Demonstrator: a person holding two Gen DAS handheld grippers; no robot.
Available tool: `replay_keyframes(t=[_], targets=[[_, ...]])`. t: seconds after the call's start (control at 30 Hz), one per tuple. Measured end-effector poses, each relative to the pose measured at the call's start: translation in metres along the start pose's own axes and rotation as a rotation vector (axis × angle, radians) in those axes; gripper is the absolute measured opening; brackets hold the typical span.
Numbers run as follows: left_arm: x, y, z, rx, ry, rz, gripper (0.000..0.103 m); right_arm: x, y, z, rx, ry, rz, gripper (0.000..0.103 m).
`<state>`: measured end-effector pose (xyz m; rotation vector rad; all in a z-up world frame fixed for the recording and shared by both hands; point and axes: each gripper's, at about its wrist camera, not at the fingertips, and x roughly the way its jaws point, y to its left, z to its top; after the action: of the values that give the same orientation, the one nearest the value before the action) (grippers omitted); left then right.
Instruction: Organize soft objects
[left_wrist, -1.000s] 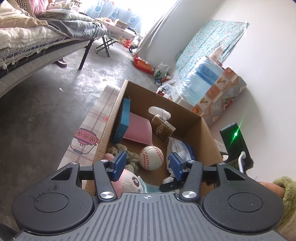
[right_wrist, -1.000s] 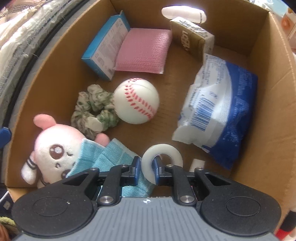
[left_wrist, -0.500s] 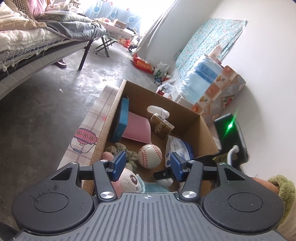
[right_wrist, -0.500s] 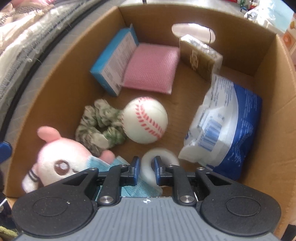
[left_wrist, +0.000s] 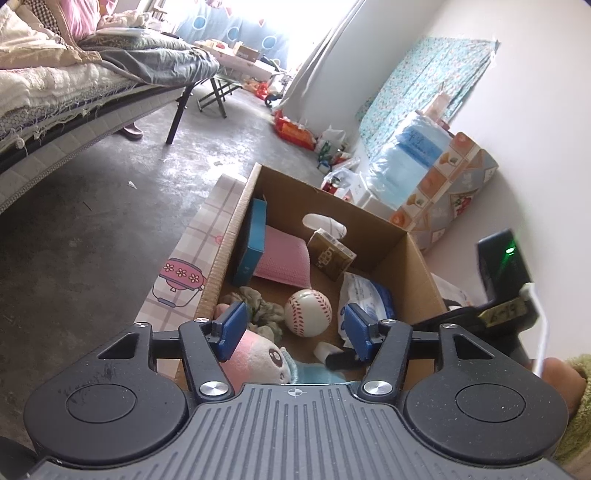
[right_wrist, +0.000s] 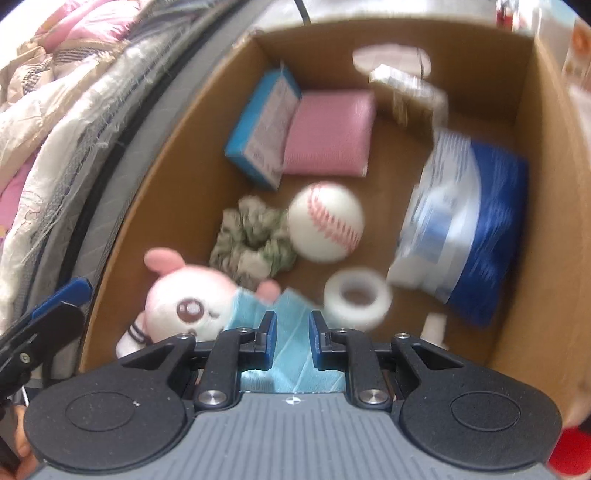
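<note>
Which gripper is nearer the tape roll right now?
Right. The right gripper hangs open just beside the tape roll inside the box; the left gripper sits open, farther back.

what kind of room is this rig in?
Most likely a lived-in bedroom at home. A bed piled with quilts runs along one side, a bare concrete floor carries bags and clutter, and a curtained window lights the far end.

A matt brown cardboard box (right_wrist: 532, 155) holds a fuzzy plush toy (right_wrist: 184, 299), a smooth stitched baseball (right_wrist: 325, 221) and a glossy plastic-wrapped pack (right_wrist: 469, 229).
</note>
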<state>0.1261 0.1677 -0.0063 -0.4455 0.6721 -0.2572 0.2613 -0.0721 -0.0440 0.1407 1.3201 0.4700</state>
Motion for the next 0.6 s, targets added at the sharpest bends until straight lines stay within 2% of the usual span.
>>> replay_keyframes(t=[0.13, 0.27, 0.43, 0.6], targets=[[0.000, 0.001, 0.000, -0.001, 0.005, 0.000, 0.058, 0.018, -0.006, 0.008, 0.017, 0.015, -0.053, 0.020], [0.001, 0.001, 0.000, 0.001, 0.012, 0.001, 0.058, 0.025, -0.010, 0.014, 0.022, -0.011, -0.079, 0.020], [0.003, 0.002, 0.002, 0.000, 0.013, 0.008, 0.059, 0.028, -0.015, 0.015, 0.027, -0.008, -0.072, 0.020], [0.003, -0.003, 0.000, 0.025, 0.017, 0.028, 0.070, 0.008, -0.015, 0.002, 0.009, -0.062, -0.030, 0.020]])
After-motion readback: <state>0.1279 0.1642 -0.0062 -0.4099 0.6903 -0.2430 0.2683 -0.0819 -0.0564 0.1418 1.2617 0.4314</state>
